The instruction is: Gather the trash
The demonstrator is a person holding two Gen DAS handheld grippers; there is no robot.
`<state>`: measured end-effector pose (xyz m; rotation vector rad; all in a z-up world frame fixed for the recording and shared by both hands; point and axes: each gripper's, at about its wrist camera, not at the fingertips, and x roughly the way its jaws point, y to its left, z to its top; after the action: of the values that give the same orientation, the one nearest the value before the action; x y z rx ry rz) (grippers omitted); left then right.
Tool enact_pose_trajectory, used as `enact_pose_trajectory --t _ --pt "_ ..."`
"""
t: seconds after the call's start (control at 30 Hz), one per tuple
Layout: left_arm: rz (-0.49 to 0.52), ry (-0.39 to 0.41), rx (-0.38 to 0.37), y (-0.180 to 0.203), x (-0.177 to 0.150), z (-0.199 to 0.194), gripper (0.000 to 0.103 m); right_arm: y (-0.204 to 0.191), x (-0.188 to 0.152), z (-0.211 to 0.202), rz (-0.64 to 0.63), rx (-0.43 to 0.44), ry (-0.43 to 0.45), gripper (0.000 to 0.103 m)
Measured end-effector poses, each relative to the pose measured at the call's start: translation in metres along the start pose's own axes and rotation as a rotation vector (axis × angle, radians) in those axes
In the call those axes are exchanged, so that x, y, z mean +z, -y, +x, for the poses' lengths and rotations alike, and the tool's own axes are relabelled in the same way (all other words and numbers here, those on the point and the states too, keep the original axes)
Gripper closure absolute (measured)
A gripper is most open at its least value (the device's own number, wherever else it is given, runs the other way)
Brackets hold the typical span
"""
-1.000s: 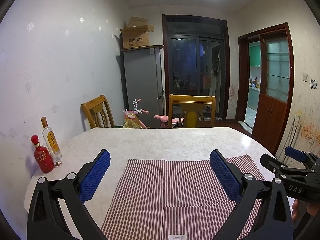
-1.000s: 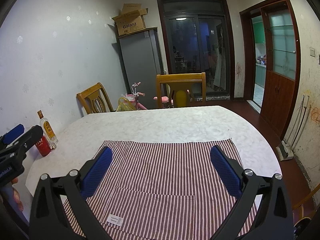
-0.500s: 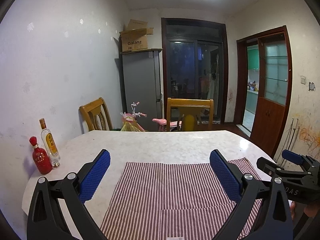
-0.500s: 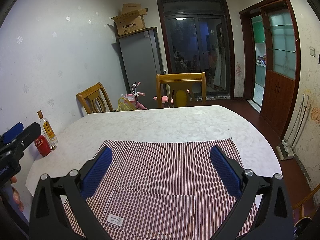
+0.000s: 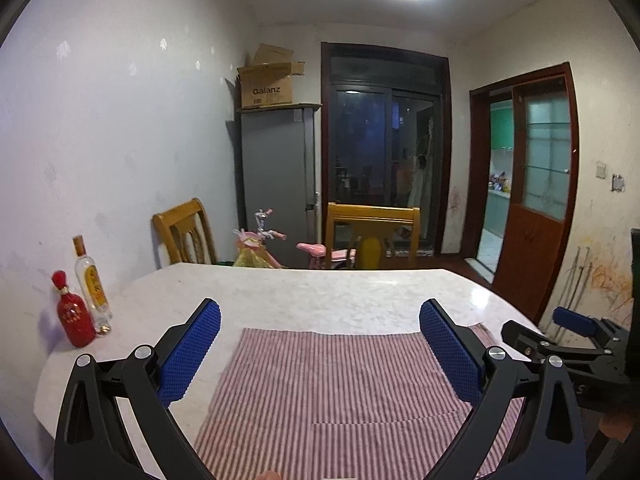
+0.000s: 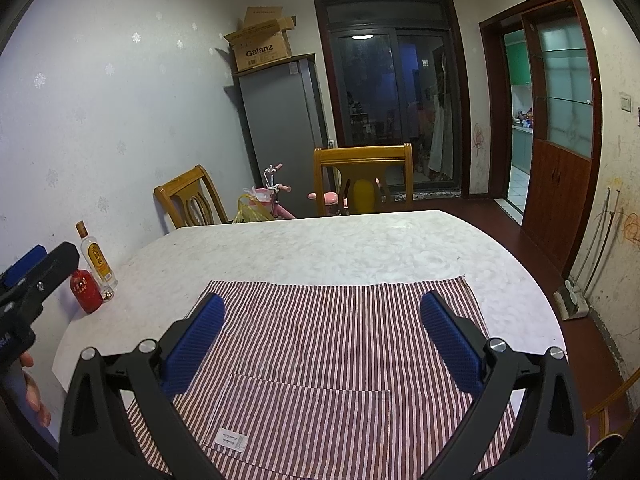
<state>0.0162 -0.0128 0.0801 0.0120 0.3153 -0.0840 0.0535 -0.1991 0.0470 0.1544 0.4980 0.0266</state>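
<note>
Tilting upward over the last second, the left tongs (image 5: 320,350) are now showing more ceiling and lamp and less of the striped cloth (image 5: 336,396), while the right tongs (image 6: 322,338) are barely shifting over the same cloth.

Both pairs are hanging spread wide with nothing between their blue pads, side by side above the near edge of the table (image 6: 340,248); the right pair is showing at the right edge of the left view, and the left pair at the left edge of the right view.

No obvious trash is lying on the table. Nearest to it are two bottles standing upright ahead and to the left of both tongs, against the wall: a squat red bottle (image 5: 74,320) and a taller clear bottle (image 5: 91,280) just behind it, touching or nearly so. Whether they are the trash I cannot tell.

If they are, the left tongs are sitting nearer, and the bottles' long axes are running straight up, so a level approach from the side looks most fitting. A yellow bag (image 6: 252,210) is lying beyond the far edge, by the chairs.
</note>
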Motion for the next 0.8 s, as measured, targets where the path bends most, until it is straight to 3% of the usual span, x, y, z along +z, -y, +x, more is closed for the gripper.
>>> enact_pose_trajectory --t 0.63,0.8 --pt "-0.020 -0.031 -0.010 -0.0043 -0.0008 0.0083 0.006 0.0028 0.0005 0.0031 0.007 0.004 0.002 0.005" --pt "-0.039 -0.038 -0.045 -0.0067 -0.0003 0.0101 0.006 0.0026 0.0004 0.0068 0.008 0.004 -0.005 0.005"
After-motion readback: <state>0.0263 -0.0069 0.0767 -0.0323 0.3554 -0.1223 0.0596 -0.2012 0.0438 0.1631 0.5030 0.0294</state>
